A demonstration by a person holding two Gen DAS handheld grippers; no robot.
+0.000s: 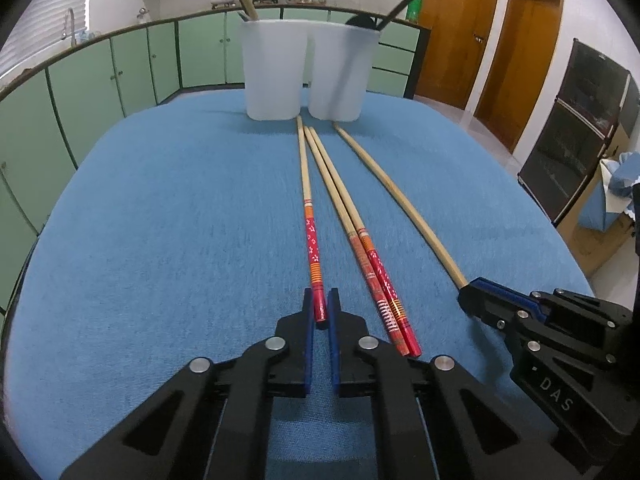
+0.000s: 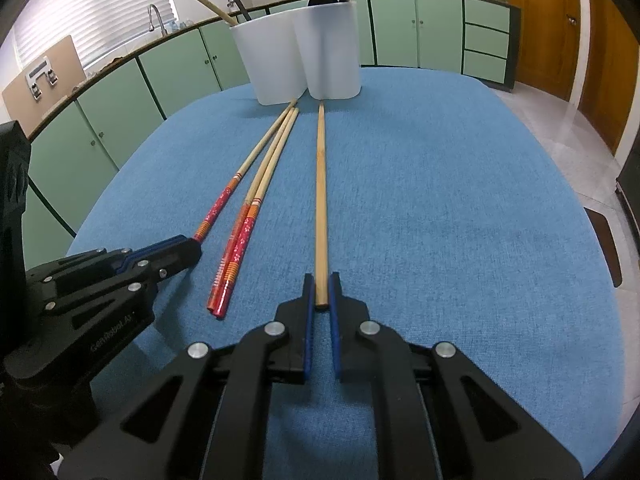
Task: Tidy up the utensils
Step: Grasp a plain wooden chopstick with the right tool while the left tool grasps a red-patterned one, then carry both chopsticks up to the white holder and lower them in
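Several chopsticks lie lengthwise on the blue cloth. My left gripper [image 1: 321,300] has its jaws close around the red end of a single red-handled chopstick [image 1: 309,216]. A pair of red-handled chopsticks [image 1: 360,240] lies just right of it. My right gripper [image 2: 321,284] has its jaws close around the near end of a plain bamboo chopstick [image 2: 320,184], also seen in the left wrist view [image 1: 396,200]. Two white plastic holders [image 1: 304,68] stand at the far tips, with utensils sticking out; they also show in the right wrist view [image 2: 300,48].
The blue cloth [image 1: 160,220] covers a rounded table. Green cabinets [image 1: 120,68] curve behind it, wooden doors [image 1: 520,52] stand at the right. In the right wrist view the left gripper's body [image 2: 100,280] sits at the lower left.
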